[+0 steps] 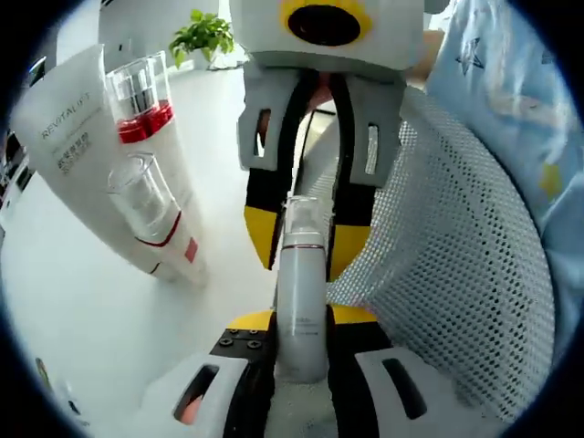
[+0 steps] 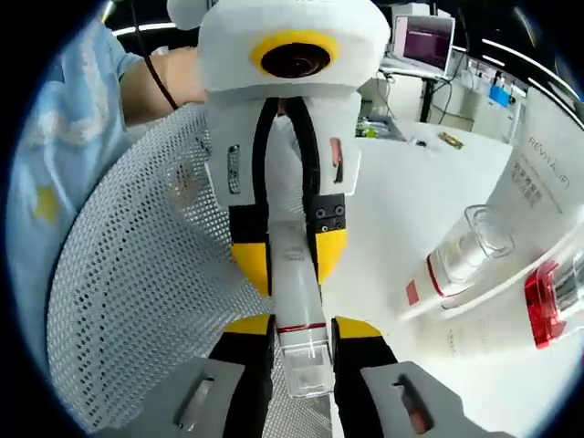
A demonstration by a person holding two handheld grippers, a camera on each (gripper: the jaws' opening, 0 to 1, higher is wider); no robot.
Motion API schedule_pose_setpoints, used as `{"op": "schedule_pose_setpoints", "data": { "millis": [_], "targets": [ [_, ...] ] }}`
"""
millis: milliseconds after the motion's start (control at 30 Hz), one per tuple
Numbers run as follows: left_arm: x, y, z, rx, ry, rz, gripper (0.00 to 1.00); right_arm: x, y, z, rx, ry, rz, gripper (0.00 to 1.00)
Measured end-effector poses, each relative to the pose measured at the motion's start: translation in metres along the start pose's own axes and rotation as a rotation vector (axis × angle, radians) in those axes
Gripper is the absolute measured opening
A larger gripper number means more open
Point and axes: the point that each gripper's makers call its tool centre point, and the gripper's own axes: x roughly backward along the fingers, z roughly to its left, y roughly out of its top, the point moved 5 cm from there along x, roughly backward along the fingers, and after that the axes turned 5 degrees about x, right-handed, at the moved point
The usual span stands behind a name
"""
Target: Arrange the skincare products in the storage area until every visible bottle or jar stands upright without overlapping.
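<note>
A slim white bottle with a clear cap and a thin red band is held between both hand-held grippers at once, above the white bench and just beside a white mesh basket. Its long axis runs along the line from one hand-held gripper to the other.

In the left gripper view, the left hand-held gripper is closed on the bottle's plain base end, and the capped end points away, toward the right hand-held gripper, whose yellow-tipped jaws are seen clasping the bottle around the cap. In the right gripper view the bottle is seen the other way round: the clear cap lies nearest, between the jaws of the right hand-held gripper, and the body runs away to the left hand-held gripper, which is shut on the far end.

In the left gripper view, a large white tube printed REVITALIFT is shown at the left with two pump bottles with red collars against it, and a potted plant is seen far off. The basket is shown at the right, with a light blue sleeve behind it.

In the right gripper view, the basket lies at the left, the tube and the red-collared bottles at the right, and a monitor and cluttered desks are seen in the distance.
</note>
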Motion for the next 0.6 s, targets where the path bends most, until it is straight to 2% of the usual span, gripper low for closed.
{"op": "schedule_pose_setpoints", "data": {
  "millis": [233,300,367,400,600],
  "targets": [
    [0.009,0.006,0.003,0.052,-0.004,-0.067,0.22,0.013,-0.001,-0.009,-0.07,-0.009,-0.091,0.26],
    [0.011,0.006,0.005,0.089,-0.01,-0.076,0.22,0.016,-0.002,-0.011,-0.075,-0.009,-0.105,0.26],
    [0.013,0.008,0.005,0.105,-0.013,-0.092,0.22,0.016,-0.005,-0.013,-0.088,-0.011,-0.1,0.27],
    [0.015,0.009,0.006,0.115,-0.01,-0.103,0.22,0.016,-0.01,-0.015,-0.088,-0.021,-0.075,0.26],
    [0.02,0.012,0.007,0.133,-0.016,-0.147,0.22,0.021,-0.011,-0.018,-0.113,-0.026,-0.101,0.24]
  ]
}}
